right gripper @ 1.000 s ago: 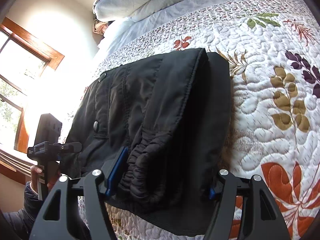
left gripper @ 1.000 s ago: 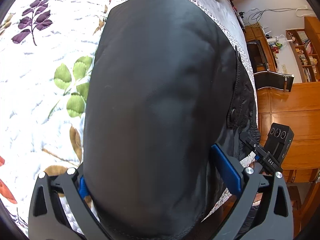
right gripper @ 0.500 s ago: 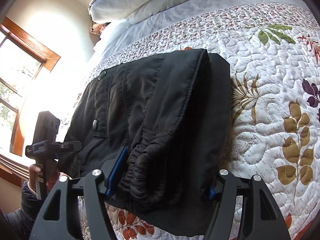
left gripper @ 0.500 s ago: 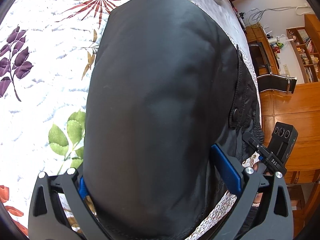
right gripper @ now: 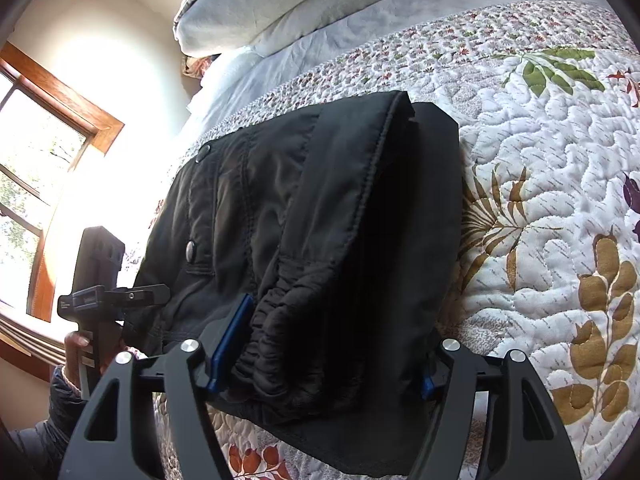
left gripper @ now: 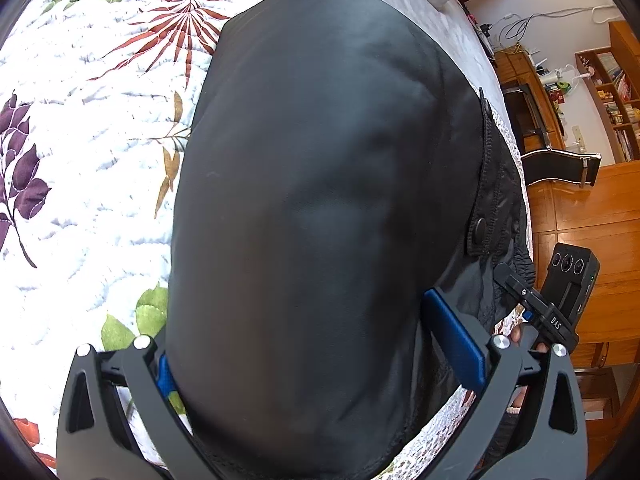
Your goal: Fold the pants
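1. The right gripper (right gripper: 320, 364) is sitting nearest its own camera, its jaws opening, with the gathered elastic waistband (right gripper: 288, 344) of the black pants (right gripper: 320, 216) bunched between the two blue pads (right gripper: 232, 344). The left-hand pad is touching the fabric; the other is mostly hidden behind the cloth, so how firmly it presses I cannot tell.

2. The left gripper (left gripper: 320, 360) is straddling a wide, smooth bundle of the same pants (left gripper: 312, 208), its fingers spread far apart with the fabric filling the gap and both blue pads (left gripper: 456, 344) lying against the cloth at either side.

3. The pants are lying folded into a thick stack on the quilt (right gripper: 540, 200), near the edge of the bed, with a snap button (right gripper: 191, 246) and a pocket flap showing on the upper layer.

4. Beside the stack, each view is catching the other gripper's black camera block (left gripper: 568, 280), with a hand (right gripper: 76, 348) gripping the handle in the right wrist view.

5. The leaf-patterned quilt is spreading out beyond the pants.

6. Farther off, pillows (right gripper: 300, 4) are resting at the head of the bed, a wood-framed window (right gripper: 44, 128) is glowing bright, and wooden shelves (left gripper: 612, 96) are standing against the far wall.
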### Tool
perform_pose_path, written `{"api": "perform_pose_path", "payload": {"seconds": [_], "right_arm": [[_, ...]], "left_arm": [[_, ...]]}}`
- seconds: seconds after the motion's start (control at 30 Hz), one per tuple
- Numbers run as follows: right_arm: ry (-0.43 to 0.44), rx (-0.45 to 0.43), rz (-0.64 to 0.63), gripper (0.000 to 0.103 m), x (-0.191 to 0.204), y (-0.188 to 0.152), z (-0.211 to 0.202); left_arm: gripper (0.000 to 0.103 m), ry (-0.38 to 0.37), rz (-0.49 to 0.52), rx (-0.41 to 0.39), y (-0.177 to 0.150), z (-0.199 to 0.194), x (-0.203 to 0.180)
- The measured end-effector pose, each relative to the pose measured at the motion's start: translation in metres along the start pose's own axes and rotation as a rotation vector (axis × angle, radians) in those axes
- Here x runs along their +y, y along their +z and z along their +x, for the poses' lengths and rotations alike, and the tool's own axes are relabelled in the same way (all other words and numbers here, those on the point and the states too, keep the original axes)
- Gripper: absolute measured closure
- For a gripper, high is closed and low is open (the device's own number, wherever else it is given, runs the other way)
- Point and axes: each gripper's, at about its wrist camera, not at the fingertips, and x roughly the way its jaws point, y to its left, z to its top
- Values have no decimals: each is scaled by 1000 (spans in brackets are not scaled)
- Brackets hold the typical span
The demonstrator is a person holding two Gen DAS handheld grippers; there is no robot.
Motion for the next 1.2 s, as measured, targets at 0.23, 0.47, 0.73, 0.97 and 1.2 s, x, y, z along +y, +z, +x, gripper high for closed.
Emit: {"api": "perform_pose_path", "payload": {"seconds": [0.23, 0.47, 0.73, 0.97, 1.2], "right_arm": [[4, -16, 28, 24, -5, -11, -4], [4, -24, 48, 22, -9, -19, -17], [-23, -49, 86, 15, -15, -34, -17], [-70, -48, 64, 12, -9, -52, -36], [-218, -67, 28, 12, -7, -77, -79]], "left_arm": [[2, -9, 37, -23, -4, -3, 5], [2, 69, 69, -68, -16, -16, 6], [2, 89, 76, -128, -25, -21, 12], [2, 121, 74, -164, -40, -46, 21], [3, 183, 28, -226, -69, -85, 37]]}}
